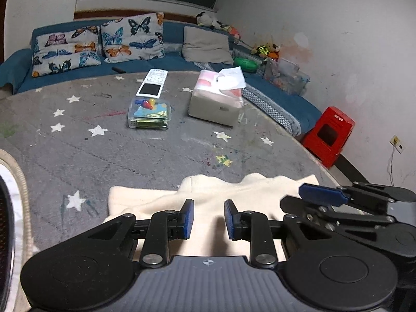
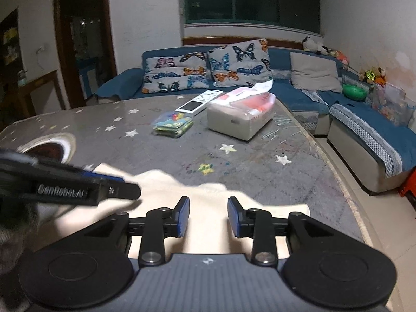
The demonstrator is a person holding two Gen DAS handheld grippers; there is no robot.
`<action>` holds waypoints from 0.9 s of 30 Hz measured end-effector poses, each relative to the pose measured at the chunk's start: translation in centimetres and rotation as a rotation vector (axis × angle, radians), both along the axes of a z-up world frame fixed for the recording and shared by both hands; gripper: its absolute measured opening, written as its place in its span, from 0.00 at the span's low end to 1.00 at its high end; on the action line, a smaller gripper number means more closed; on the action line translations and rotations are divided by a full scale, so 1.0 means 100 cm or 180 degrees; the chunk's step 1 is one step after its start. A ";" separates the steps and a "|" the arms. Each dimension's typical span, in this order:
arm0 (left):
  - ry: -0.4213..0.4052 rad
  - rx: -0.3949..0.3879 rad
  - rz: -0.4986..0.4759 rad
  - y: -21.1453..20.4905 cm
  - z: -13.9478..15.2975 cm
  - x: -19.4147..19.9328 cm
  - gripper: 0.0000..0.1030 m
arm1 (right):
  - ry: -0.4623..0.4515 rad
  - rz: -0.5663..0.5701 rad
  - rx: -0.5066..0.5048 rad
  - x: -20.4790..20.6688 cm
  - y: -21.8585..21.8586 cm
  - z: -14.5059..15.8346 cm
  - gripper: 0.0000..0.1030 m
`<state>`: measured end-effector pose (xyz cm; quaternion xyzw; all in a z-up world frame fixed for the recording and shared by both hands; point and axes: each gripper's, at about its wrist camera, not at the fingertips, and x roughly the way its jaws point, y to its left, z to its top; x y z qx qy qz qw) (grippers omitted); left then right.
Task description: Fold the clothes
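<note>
A: While both tongs hang over it, where does the cream garment (image 1: 208, 202) lie?
B: Flat on the grey starred worktop (image 1: 78, 156), at its near edge.
A: And the left tongs (image 1: 208, 218)?
B: Spread apart, gripping nothing, above the cloth.
A: The right tongs (image 2: 208, 215)?
B: Likewise released. The tissue box (image 2: 241, 119) and remote (image 2: 200, 101) sit toward the far edge.

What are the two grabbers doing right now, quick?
Left gripper: jaws open, holding nothing, above the cream fleece garment.
Right gripper: jaws open, holding nothing, over the same garment.
</note>
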<state>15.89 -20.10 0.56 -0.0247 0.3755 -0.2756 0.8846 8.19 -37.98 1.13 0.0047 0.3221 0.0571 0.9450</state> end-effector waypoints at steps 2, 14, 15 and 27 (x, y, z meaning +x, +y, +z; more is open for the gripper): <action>-0.0027 -0.0009 -0.0054 0.002 0.003 -0.011 0.27 | -0.0011 0.0027 0.0002 -0.014 0.001 0.003 0.37; -0.0234 0.0161 -0.0346 0.003 -0.001 -0.076 0.27 | -0.0021 -0.0068 -0.0053 -0.081 0.002 -0.002 0.40; -0.0224 0.0171 -0.0345 0.003 -0.003 -0.078 0.27 | -0.0003 -0.0092 -0.0071 -0.083 0.001 -0.006 0.40; -0.0262 0.0238 -0.0270 0.011 -0.004 -0.094 0.47 | -0.0052 -0.0067 -0.0108 -0.089 0.011 -0.008 0.51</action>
